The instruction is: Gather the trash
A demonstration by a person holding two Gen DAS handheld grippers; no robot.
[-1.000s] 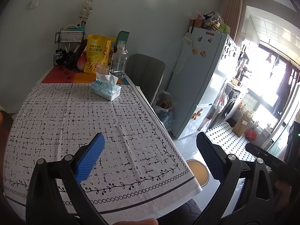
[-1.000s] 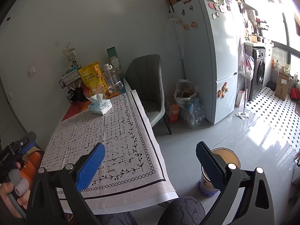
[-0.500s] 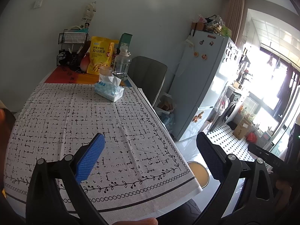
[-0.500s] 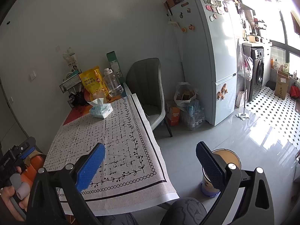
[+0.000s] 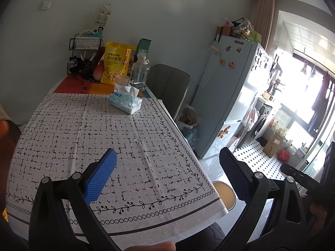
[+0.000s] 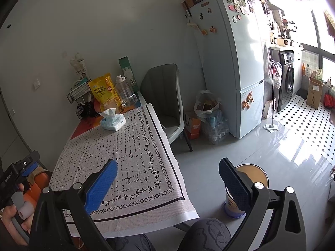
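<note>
A round trash bin (image 6: 256,174) with a tan inside stands on the floor just past the table's near right corner; its rim (image 5: 225,194) also shows in the left wrist view. My left gripper (image 5: 167,156) hovers open over the near end of the patterned tablecloth (image 5: 94,129), with nothing between its blue pads. My right gripper (image 6: 167,167) is open too, held above the cloth's corner, its right finger in front of the bin. A hand holds the left gripper's handle (image 6: 18,175) at the left edge of the right wrist view.
A tissue pack (image 5: 125,102), a yellow snack bag (image 5: 115,67), a water jug (image 5: 140,73) and a wire rack (image 5: 83,56) crowd the table's far end. A grey chair (image 6: 165,96) and a fridge (image 6: 230,62) stand to the right, with bags and bottles (image 6: 209,117) between them.
Both views have drifted slightly, with the far table items shifting a little in frame. Both grippers stay open and empty.
</note>
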